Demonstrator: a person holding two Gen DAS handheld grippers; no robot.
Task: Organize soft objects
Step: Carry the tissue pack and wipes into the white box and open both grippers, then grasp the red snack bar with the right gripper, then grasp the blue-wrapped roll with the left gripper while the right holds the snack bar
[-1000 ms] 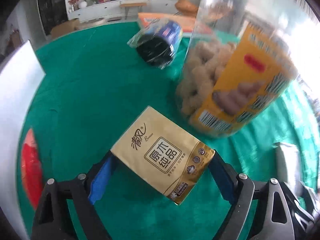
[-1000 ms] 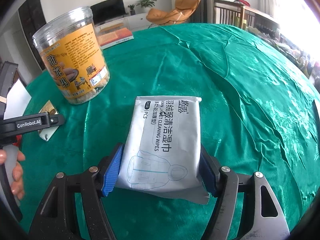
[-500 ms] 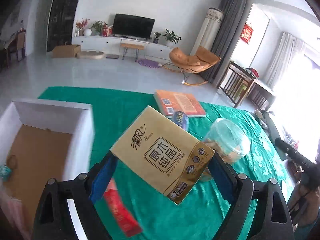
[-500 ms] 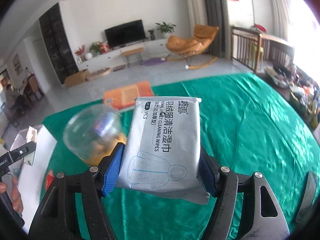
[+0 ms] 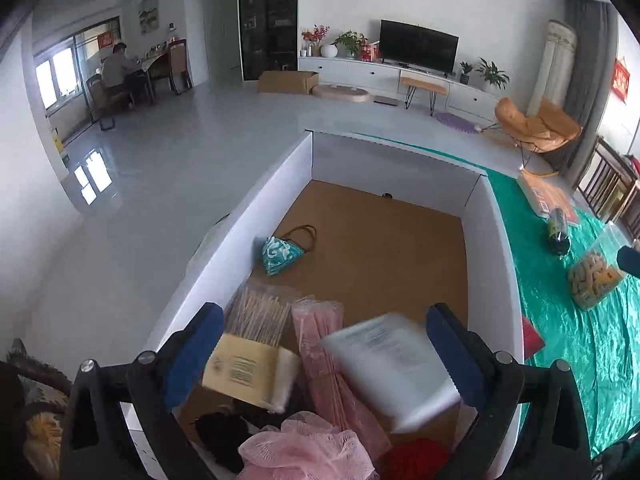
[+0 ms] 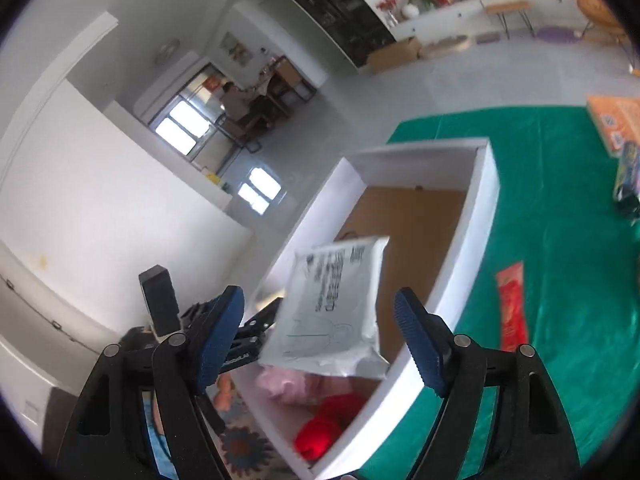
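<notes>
Left gripper (image 5: 324, 350): jaws opening, pads clear of everything; it hangs over the near end of the box.
Right gripper (image 6: 320, 330): jaws opening; the wipes pack sits between the pads, touching neither.
Wipes pack (image 6: 332, 304): white, blurred, in the air above the box's near end; long axis runs away from the right wrist camera, printed face up, top edge tilted toward the box's far wall. In the left wrist view it shows as a blurred white slab (image 5: 390, 366).
Tissue pack (image 5: 240, 366): gold, blurred, over the near left corner of the box; whether it has landed I cannot tell.
Box (image 5: 490, 264): white walls, brown floor, at the left edge of the green tabletop (image 5: 592, 344).
Box contents: pink mesh puff (image 5: 304, 452), red soft thing (image 6: 320, 428), teal mask (image 5: 280, 254) by the left wall.
</notes>
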